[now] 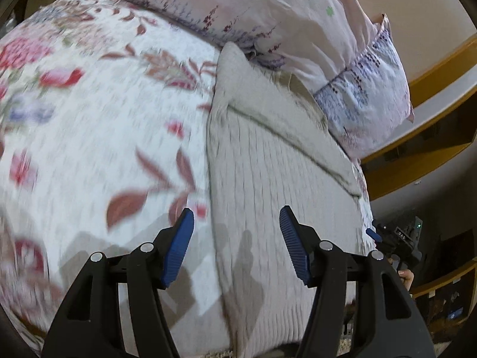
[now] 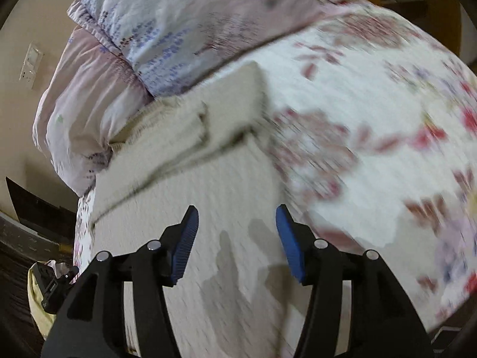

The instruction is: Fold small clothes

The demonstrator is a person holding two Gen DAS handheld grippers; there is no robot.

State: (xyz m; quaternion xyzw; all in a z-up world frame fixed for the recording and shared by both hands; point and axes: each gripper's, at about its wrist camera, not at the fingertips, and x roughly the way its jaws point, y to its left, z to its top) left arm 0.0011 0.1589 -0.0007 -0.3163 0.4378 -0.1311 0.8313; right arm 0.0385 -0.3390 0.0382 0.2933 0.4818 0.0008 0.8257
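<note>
Left wrist view: left gripper [image 1: 235, 217] hung above the bed, jaws spread wide, nothing between the blue pads [image 1: 179, 247]. Beige ribbed garment [image 1: 268, 185] lay flat on the flowered bedspread [image 1: 89, 137], filling the frame from centre to 6 o'clock, one edge folded over toward 1 o'clock. Lavender-print pillow [image 1: 298, 29] at 12 to 2 o'clock, touching the garment's far end. Right gripper [image 1: 393, 238] small at 4 o'clock by the bed edge; its jaw state unreadable here.

Right wrist view: right gripper [image 2: 237, 217] released, jaws wide apart, empty, above the garment [image 2: 193, 208]. Garment ran from 6 o'clock up to centre, folded flap toward 11 o'clock. Bedspread [image 2: 372, 119] at 3 o'clock, blurred. Pillow [image 2: 179, 15] at 11 to 12 o'clock
</note>
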